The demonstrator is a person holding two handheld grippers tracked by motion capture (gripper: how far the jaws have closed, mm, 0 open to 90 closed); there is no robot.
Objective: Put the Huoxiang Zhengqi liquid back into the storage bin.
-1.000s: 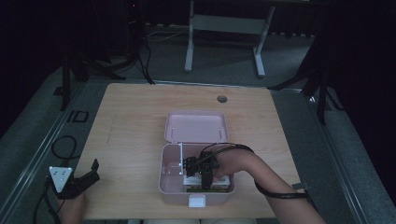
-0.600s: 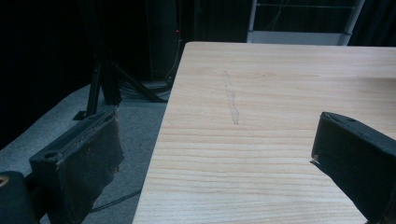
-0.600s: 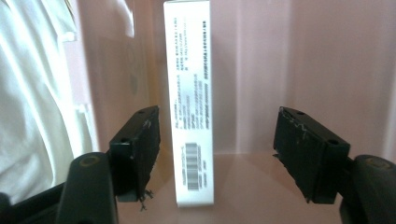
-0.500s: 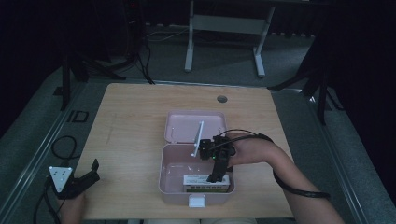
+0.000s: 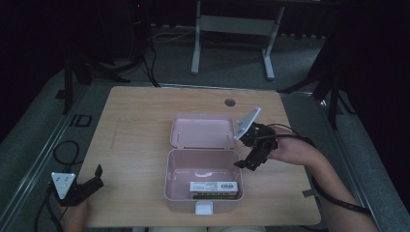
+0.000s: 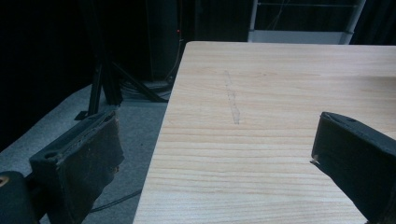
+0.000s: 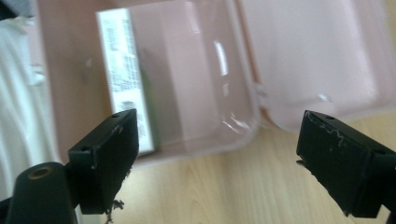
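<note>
A pink plastic box (image 5: 168, 174) stands open at mid table, its lid (image 5: 203, 131) lying flat behind it. Inside, against the near wall, lies a small white-labelled carton (image 5: 214, 186). My right gripper (image 5: 247, 164) hovers just off the box's right rim, tilted down toward it. Its jaws have just been opening and stand open with nothing between them. In the right gripper view, my right gripper (image 7: 219, 154) looks over the carton (image 7: 123, 74) and the lid (image 7: 308, 60). My left gripper (image 5: 96, 176) rests open at the table's near left corner, and in its own view (image 6: 215, 158) holds nothing.
A round cable hole (image 5: 230, 102) sits near the table's far edge. Beyond the table stand a white metal frame (image 5: 232, 24) and dark tripod legs (image 5: 77, 72). The table's left edge (image 6: 161, 126) runs close by my left gripper, with grey floor below.
My right gripper has come up out of the pink box and moved right, its jaws opening. The carton stays inside the box. The left gripper has not moved.
</note>
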